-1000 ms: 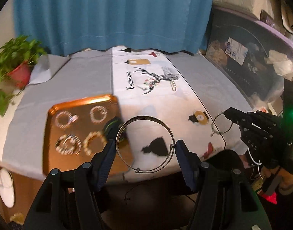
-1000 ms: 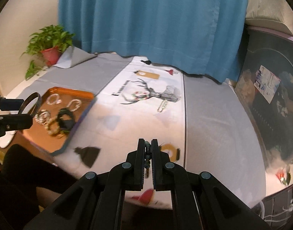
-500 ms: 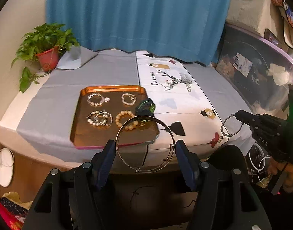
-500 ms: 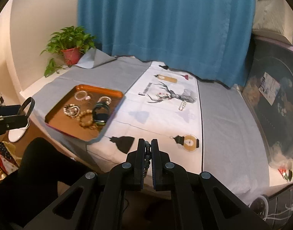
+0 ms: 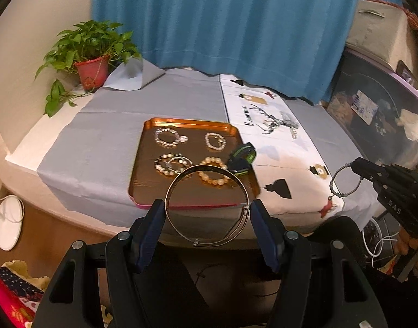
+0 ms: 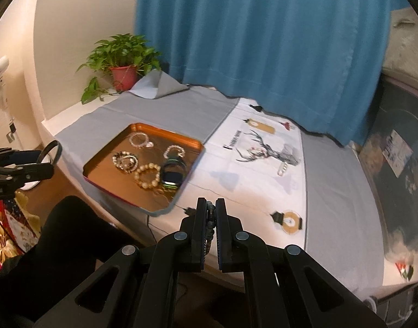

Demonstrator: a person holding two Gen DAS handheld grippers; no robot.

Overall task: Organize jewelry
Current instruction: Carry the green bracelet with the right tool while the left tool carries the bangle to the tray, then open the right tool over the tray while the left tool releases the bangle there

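Note:
My left gripper is shut on a thin silver bangle, which its blue pads hold by the sides, just off the table's front edge. Beyond it a copper tray on the grey cloth holds several beaded and pearl bracelets. A green-and-black band rests against the tray's right rim. My right gripper is shut on a dark beaded bracelet. In the left wrist view that bracelet hangs as a loop from the right gripper's tips. The tray lies ahead and to the left of the right gripper.
A white runner with a deer print lies right of the tray, with a small chain piece on it. A potted plant stands at the far left corner before a blue curtain. A dark storage bin flanks the table's right side.
Both grippers have drawn back from the table, so the tray looks farther off and more of the table shows. Both grips are unchanged.

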